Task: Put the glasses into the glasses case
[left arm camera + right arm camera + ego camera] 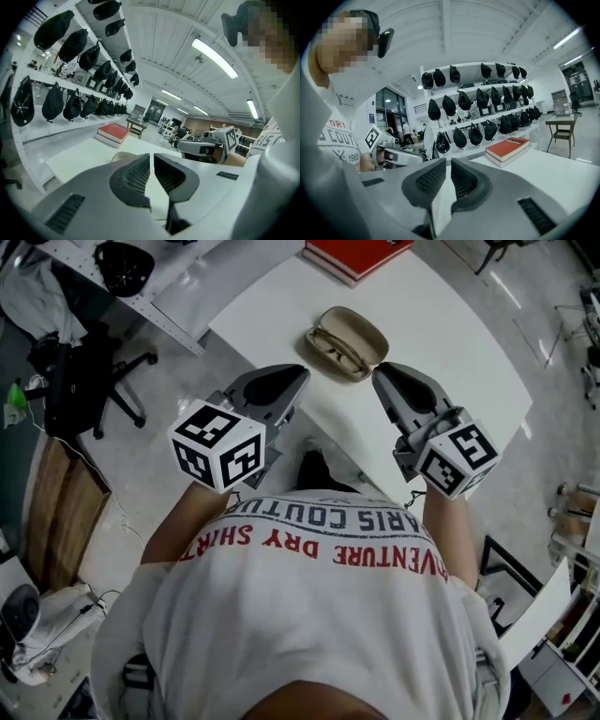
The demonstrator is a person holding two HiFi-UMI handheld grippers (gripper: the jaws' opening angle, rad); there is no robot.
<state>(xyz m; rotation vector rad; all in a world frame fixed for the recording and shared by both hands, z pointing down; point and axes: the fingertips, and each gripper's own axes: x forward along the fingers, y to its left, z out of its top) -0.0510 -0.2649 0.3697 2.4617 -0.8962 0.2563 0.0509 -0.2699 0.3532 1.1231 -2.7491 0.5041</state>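
Glasses (335,345) lie inside open tan glasses case (359,334) on white table (450,343), red book (356,254) beyond. Left gripper (296,372) and right gripper (379,373) hover near table's front edge, 1 each side of case, apart from it. Both sets of jaws drawn together, nothing between.

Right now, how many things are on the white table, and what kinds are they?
Glasses case: 1
Glasses (lying inside the open case): 1
Red book: 1
Total: 3
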